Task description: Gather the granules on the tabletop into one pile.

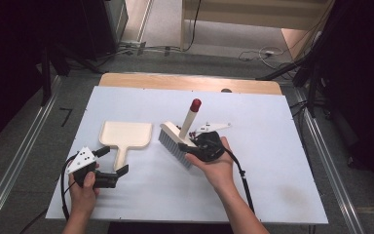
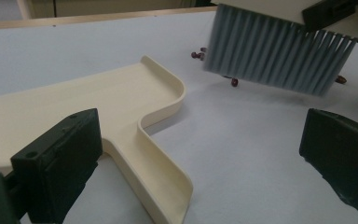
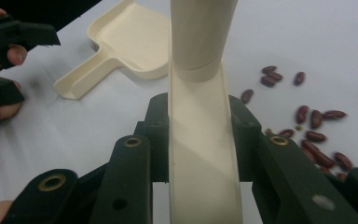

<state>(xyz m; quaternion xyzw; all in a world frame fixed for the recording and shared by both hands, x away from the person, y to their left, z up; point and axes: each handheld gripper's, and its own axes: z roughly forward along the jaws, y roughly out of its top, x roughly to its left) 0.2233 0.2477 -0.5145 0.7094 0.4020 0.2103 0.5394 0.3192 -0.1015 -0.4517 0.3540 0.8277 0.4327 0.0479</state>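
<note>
While my right gripper (image 1: pixel 191 146) clamps the brush (image 1: pixel 177 141) by its cream handle, the jaws sit snug against both flat sides of that handle, partly closed and gripping firmly. In the right gripper view the handle runs straight up between my jaws, away from the camera. From the high view the brush is lifted just above the white desk (image 1: pixel 272 161), near the middle, its grey bristles hanging down toward my left side and the red-tipped end of the handle pointing up and away from me.

My left gripper (image 1: pixel 111 165) is released, jaws wide apart and holding nothing. One jaw rests just beside the dustpan (image 1: pixel 126 135), at its handle, and I can't tell if it touches. The dustpan lies flat on the desk to the left of the brush, pan end away from me, handle pointing back toward my left hand (image 1: pixel 84 192), long axis running front to back. The pan is bare inside.

Red beans (image 3: pixel 317 126) lie scattered on the desk under and beside the bristles, well apart from the dustpan.
</note>
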